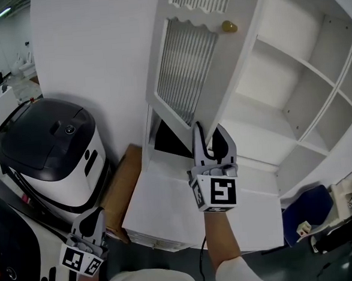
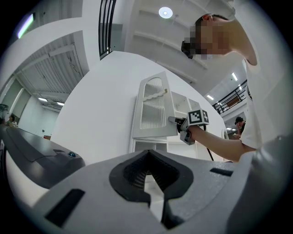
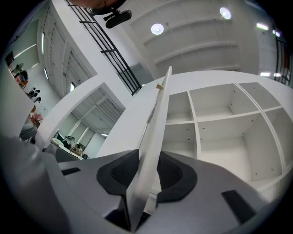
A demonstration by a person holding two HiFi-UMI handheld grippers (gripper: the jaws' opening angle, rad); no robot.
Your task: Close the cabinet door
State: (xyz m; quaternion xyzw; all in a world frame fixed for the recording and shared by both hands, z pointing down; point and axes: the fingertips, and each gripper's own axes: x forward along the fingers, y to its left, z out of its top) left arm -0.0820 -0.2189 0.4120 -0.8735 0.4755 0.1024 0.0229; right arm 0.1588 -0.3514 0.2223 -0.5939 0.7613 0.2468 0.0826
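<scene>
One slatted white door [image 1: 186,70] — between right tongs [image 1: 208,130]

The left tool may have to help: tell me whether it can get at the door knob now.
Probably yes. The left tool hangs low and empty, nothing blocks the way up to the knob, and the right tool grips the door lower down.
</scene>
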